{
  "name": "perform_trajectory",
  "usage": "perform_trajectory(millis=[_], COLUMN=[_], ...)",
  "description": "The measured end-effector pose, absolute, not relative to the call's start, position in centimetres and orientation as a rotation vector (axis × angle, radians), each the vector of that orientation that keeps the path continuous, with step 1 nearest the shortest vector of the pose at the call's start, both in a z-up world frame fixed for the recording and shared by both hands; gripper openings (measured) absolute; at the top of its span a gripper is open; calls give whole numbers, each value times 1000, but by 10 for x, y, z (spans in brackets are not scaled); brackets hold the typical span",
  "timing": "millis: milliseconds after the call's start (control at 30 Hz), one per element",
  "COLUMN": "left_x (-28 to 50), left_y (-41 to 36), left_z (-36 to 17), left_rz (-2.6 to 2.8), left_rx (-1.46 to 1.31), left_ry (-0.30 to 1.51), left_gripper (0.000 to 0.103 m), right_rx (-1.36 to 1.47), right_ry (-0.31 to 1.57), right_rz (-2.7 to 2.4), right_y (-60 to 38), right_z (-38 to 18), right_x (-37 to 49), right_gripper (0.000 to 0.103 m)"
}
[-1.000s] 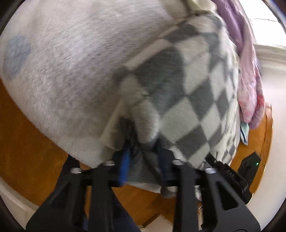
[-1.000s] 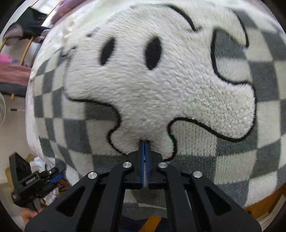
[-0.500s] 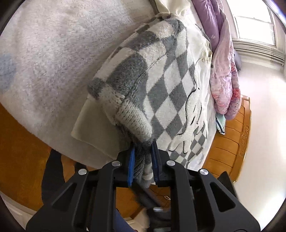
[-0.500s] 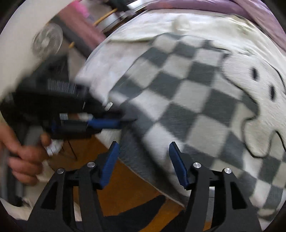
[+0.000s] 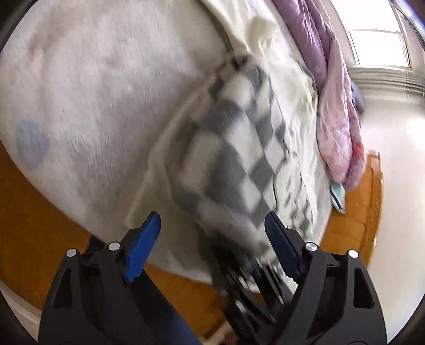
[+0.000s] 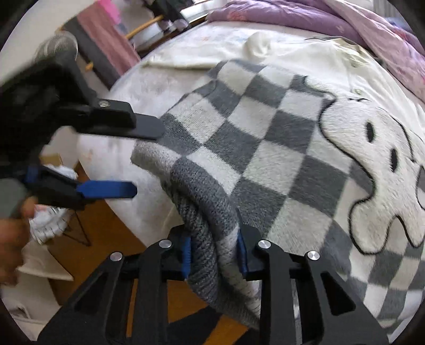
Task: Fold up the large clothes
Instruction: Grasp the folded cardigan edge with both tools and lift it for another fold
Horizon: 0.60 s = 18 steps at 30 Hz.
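One checkered sweater (image 6: 265, 148) lies spread on the bed (image 5: 93, 93), grey and white squares with one white ghost figure (image 6: 377, 169) on it. Two hand-held grippers work at it. The right hand-held gripper (image 6: 213, 256) is clamped on the grey ribbed hem of the sweater, the knit bunched thick between its blue pads. The left hand-held gripper (image 5: 212, 229) stands wide apart, nothing between its fingers, with the blurred sweater edge just ahead of it.

The right wrist view shows the left hand-held gripper (image 6: 143, 162) from the side, up and to the left of the right one, its upper finger touching or just over the sweater's corner, its lower blue pad beside the bed edge. Only this view shows the ghost figure clearly and one fan (image 6: 57, 46) far left.

The left wrist view alone shows one window (image 5: 379, 45) and the pink quilt (image 5: 337, 132) hanging off the bed's far right. One purple quilt (image 6: 305, 18) lies beyond the sweater in both views.
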State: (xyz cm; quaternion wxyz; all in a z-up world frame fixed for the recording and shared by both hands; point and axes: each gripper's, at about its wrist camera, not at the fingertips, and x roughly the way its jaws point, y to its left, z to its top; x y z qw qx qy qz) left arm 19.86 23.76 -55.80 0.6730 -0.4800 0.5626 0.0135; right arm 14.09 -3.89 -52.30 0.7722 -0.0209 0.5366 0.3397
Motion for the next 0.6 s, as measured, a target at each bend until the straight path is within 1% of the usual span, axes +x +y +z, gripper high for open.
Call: perform_trajectory(millis=[67, 167, 200, 233, 267, 300, 400, 500, 600], left_x=[216, 248, 256, 261, 268, 274, 287, 301, 313], left_y=[238, 222, 215, 210, 201, 188, 138, 76, 11], left_z=[-564, -571, -575, -575, -567, -552, -507, -465, -444], left_rz=[43, 28, 22, 13, 12, 5, -61, -133, -211], left_rx=[-1086, -1016, -1009, -1007, -958, -863, -693, -604, -539], left_ry=[1281, 1303, 1314, 1302, 1286, 1258, 1190, 1134, 1112], left_gripper=[81, 81, 73, 57, 36, 31, 28, 28, 28], right_rx=[5, 91, 134, 165, 215, 268, 395, 522, 637], right_ry=[1159, 1154, 1154, 1155, 1161, 1167, 1141, 1097, 1064], right_rz=[731, 721, 724, 723, 716, 713, 683, 629, 546], right_y=[-52, -68, -75, -84, -93, -105, -142, -201, -265], right_z=[-516, -507, -504, -504, -503, -502, -492, -475, -464], right_x=[144, 146, 148, 151, 152, 154, 160, 163, 162], right_gripper=[25, 25, 25, 25, 25, 25, 25, 25, 24])
